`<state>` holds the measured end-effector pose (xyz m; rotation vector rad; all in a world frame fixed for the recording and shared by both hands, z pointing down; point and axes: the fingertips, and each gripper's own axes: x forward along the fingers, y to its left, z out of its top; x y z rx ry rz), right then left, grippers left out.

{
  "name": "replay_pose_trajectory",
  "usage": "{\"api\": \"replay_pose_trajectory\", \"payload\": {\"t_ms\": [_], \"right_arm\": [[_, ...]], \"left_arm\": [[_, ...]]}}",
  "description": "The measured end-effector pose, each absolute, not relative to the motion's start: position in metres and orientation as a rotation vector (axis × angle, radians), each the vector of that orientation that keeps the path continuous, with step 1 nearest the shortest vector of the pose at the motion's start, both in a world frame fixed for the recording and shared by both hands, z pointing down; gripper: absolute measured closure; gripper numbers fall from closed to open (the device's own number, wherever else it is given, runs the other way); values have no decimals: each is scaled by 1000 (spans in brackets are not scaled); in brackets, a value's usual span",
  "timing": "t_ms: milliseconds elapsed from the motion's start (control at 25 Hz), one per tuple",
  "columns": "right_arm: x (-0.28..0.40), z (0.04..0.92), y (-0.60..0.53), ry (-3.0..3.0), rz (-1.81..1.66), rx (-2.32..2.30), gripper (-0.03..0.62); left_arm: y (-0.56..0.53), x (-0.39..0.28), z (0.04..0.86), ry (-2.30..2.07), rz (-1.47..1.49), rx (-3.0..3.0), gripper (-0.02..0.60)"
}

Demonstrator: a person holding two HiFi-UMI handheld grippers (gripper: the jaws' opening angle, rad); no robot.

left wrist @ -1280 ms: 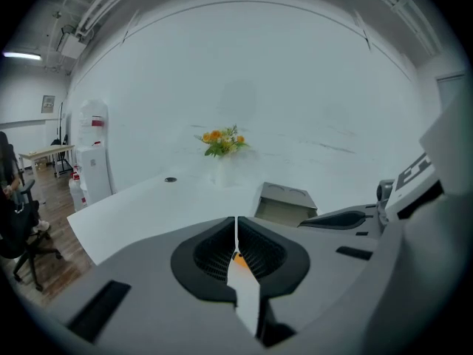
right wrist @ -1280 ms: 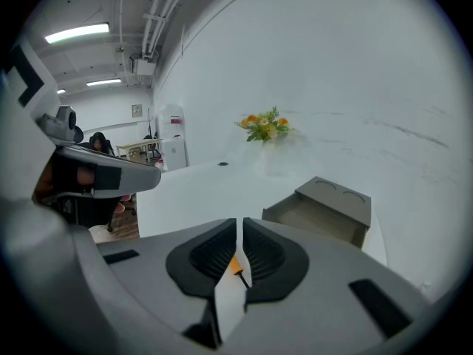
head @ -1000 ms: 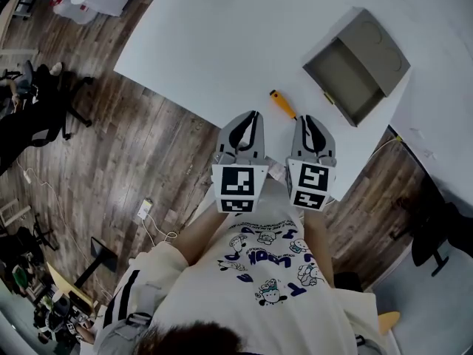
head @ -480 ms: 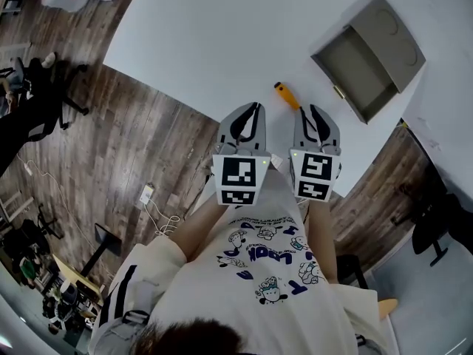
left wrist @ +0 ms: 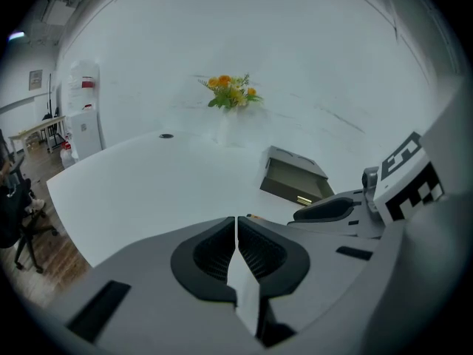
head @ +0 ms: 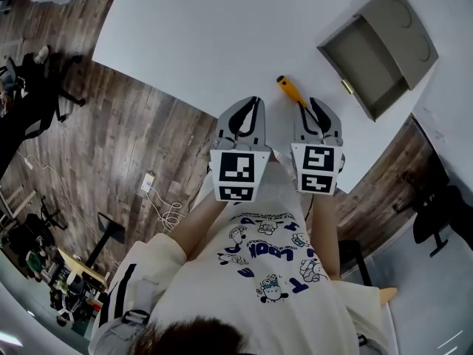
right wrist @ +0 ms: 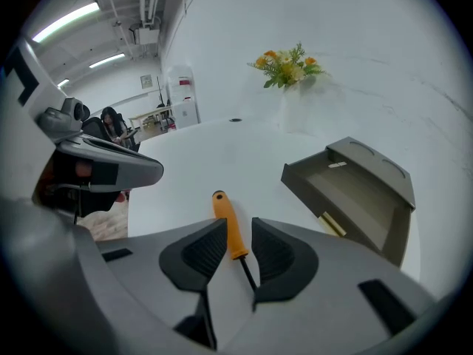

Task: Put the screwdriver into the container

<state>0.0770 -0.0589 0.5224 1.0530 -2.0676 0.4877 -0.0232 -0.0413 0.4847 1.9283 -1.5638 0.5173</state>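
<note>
The screwdriver (head: 287,89) is seen lying flat on the white table (head: 222,35), near the table's front edge, outside the container (head: 367,63). An orange handle and a thin dark shaft are shown; the handle end is pointed away from the person and the shaft end toward the right gripper (head: 314,102).

In the right gripper view the right gripper (right wrist: 238,228) is held low over the table with its jaws apart and opening. The screwdriver (right wrist: 228,224) is framed in the gap between the two dark pads; it is not pressed by either pad.

The left gripper (head: 253,100) is held just beside the right one, at the table edge. In the left gripper view the left gripper (left wrist: 236,220) is shown with its jaws brought together, with nothing between them.

The grey container (right wrist: 355,187) is open, set on the table to the right of the screwdriver and clearly apart from it. A vase of orange and yellow flowers (right wrist: 288,65) is seen at the far side of the table. A wooden floor (head: 133,146) is visible left of the table.
</note>
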Motion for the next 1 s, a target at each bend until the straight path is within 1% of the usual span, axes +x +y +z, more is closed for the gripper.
{"api": "replay_pose_trajectory", "payload": {"t_ms": [1000], "right_arm": [[73,557,-54,-2026,434,813,464]], "left_arm": [[-30,-27,512,-1530,532,1848,558]]}}
